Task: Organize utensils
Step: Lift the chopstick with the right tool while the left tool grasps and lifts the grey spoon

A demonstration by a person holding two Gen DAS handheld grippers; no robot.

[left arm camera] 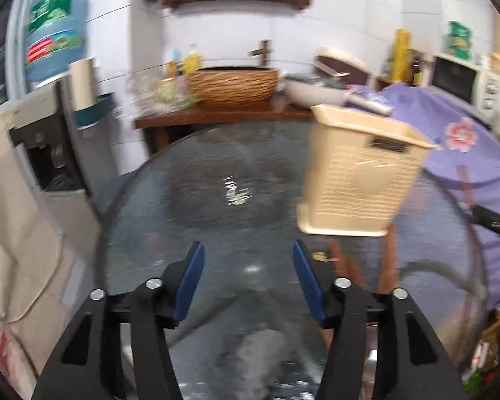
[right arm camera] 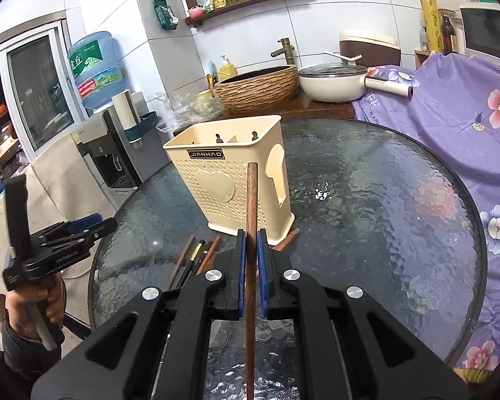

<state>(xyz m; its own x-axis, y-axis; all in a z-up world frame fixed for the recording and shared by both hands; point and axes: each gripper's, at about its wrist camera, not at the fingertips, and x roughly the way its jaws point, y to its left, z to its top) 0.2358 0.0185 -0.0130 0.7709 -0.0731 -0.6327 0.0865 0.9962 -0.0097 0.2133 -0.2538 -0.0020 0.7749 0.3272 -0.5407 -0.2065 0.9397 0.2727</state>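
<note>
A cream plastic utensil holder (right arm camera: 231, 173) stands on the round glass table (right arm camera: 383, 200). My right gripper (right arm camera: 251, 236) is shut on a brown wooden chopstick (right arm camera: 251, 200), which points up and forward just in front of the holder. Several more chopsticks (right arm camera: 196, 256) lie on the glass left of the right gripper, and another end shows right of the holder's base. My left gripper (left arm camera: 248, 250) is open and empty above the table, with the holder (left arm camera: 356, 173) to its upper right and chopsticks (left arm camera: 343, 263) beside its right finger. The left gripper also shows at the left edge of the right wrist view (right arm camera: 93, 225).
A wooden counter (right arm camera: 316, 106) behind the table holds a woven basin (right arm camera: 256, 88) with a tap and a white pot (right arm camera: 333, 83). A water dispenser (right arm camera: 106, 153) stands at the left. A purple flowered cloth (right arm camera: 450, 106) covers things at the right.
</note>
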